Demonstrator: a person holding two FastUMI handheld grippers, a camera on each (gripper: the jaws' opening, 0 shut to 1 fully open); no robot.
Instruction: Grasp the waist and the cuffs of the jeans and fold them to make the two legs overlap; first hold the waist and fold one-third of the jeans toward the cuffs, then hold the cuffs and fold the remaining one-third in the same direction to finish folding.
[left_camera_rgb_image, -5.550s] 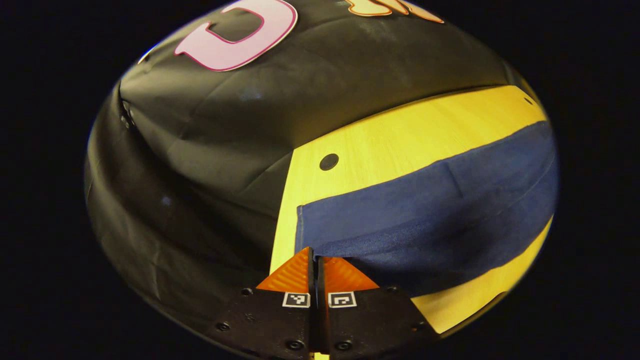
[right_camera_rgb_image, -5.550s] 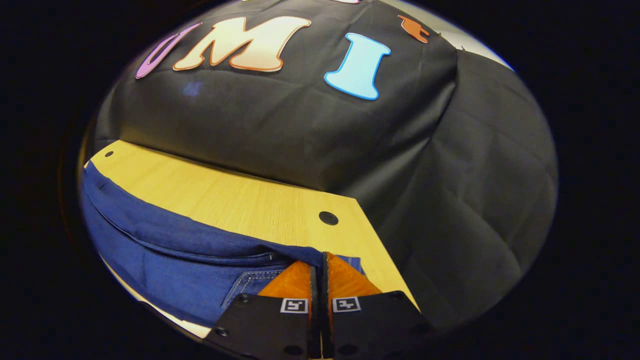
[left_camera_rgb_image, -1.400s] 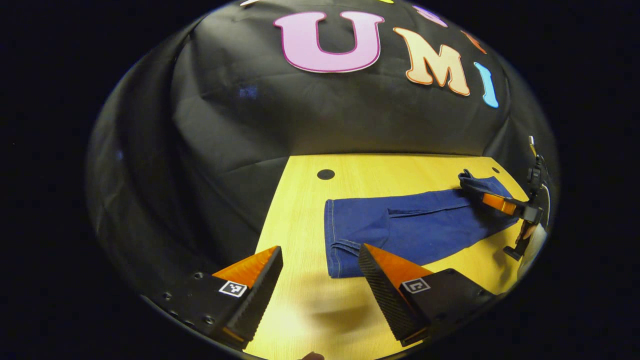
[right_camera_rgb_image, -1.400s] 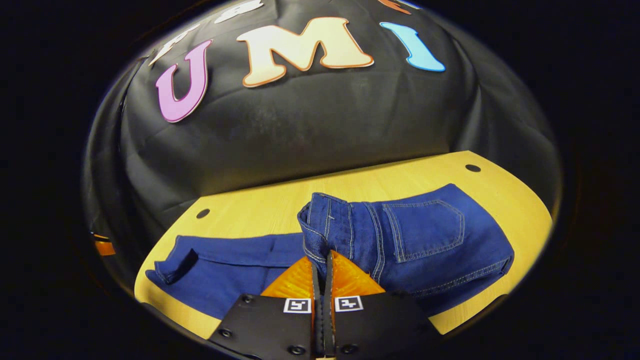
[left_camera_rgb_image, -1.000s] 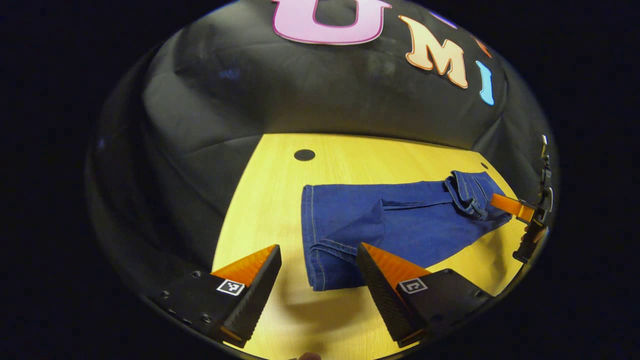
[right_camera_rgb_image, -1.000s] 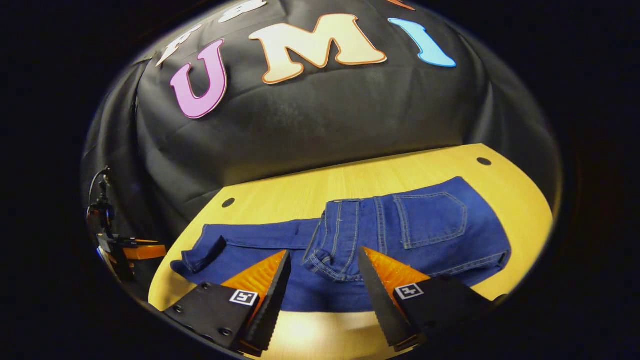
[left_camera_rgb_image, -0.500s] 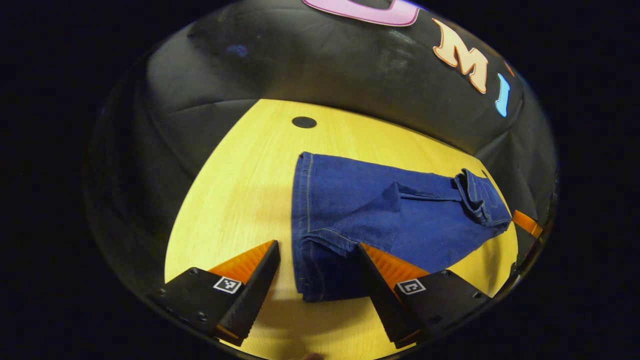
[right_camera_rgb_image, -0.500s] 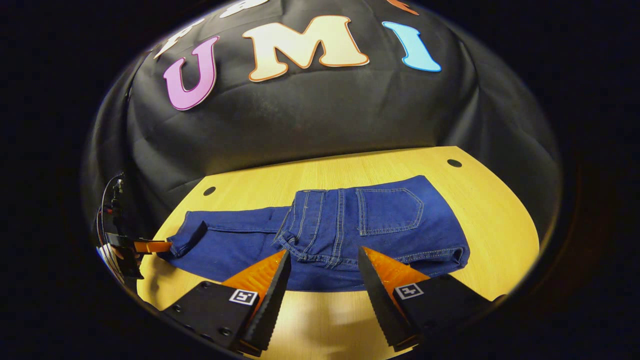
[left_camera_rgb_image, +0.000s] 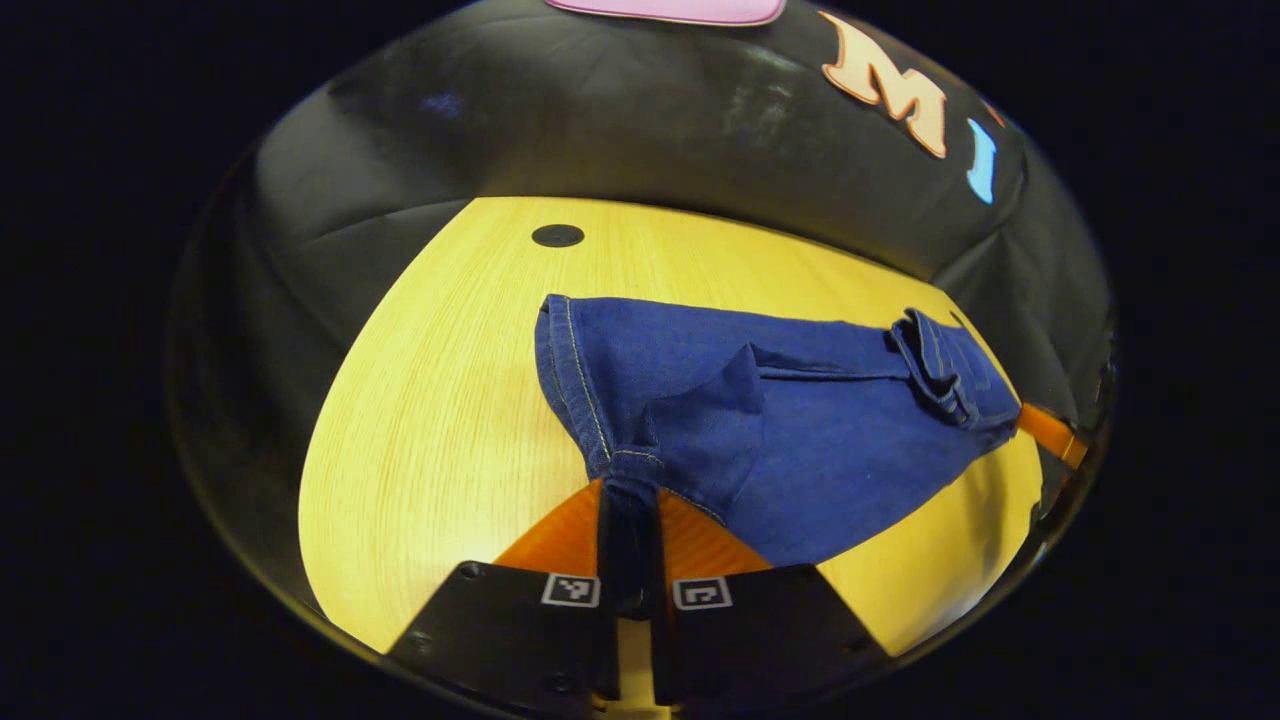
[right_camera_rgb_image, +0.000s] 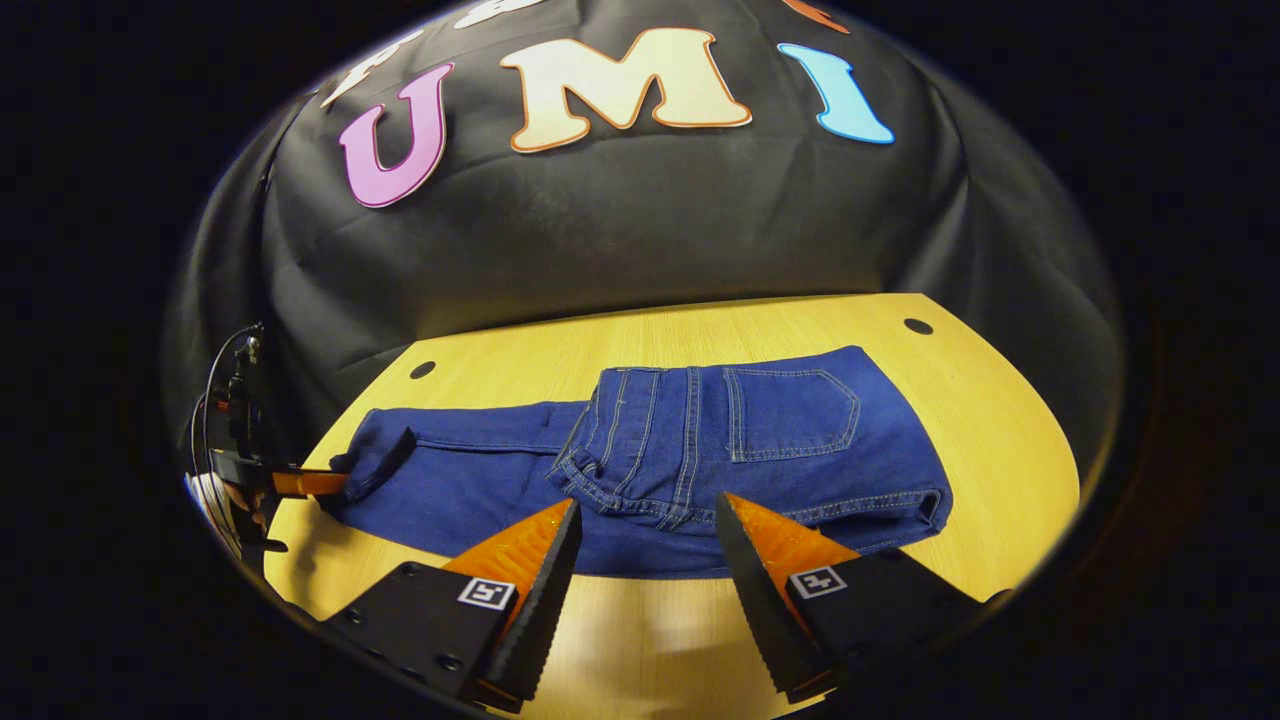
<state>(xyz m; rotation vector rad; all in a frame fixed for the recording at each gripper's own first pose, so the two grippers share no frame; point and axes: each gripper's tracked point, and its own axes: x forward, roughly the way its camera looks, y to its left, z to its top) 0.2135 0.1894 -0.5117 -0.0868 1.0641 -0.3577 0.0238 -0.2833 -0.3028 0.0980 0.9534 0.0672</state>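
Your left gripper (left_camera_rgb_image: 630, 500) is clenched on the near corner of the cuffs (left_camera_rgb_image: 612, 455), with a pinch of hem drawn up between both fingers. Your right gripper (right_camera_rgb_image: 645, 545) is spread wide and grips nothing, hovering just in front of the folded waist (right_camera_rgb_image: 640, 440).

The jeans (right_camera_rgb_image: 700, 450) lie across the middle of the wooden table (right_camera_rgb_image: 980, 420). The waist end is already turned over onto the legs, back pocket (right_camera_rgb_image: 795, 412) facing up, so 1 of the 2 thirds looks done. The cuff end stretches flat toward the left gripper, with 1 small flap of cloth turned up near the hem.

Denim like this is soft but fairly heavy, and it will sag and drag along the table rather than hold its shape. Since you hold only 1 corner, expect the far corner of the cuffs to lag and skew the fold. The double-stitched hem is the thickest, least slippery place, so grip there. If you want a square fold, bring the right gripper to the other cuff corner and lift both together, keeping the 2 legs stacked.
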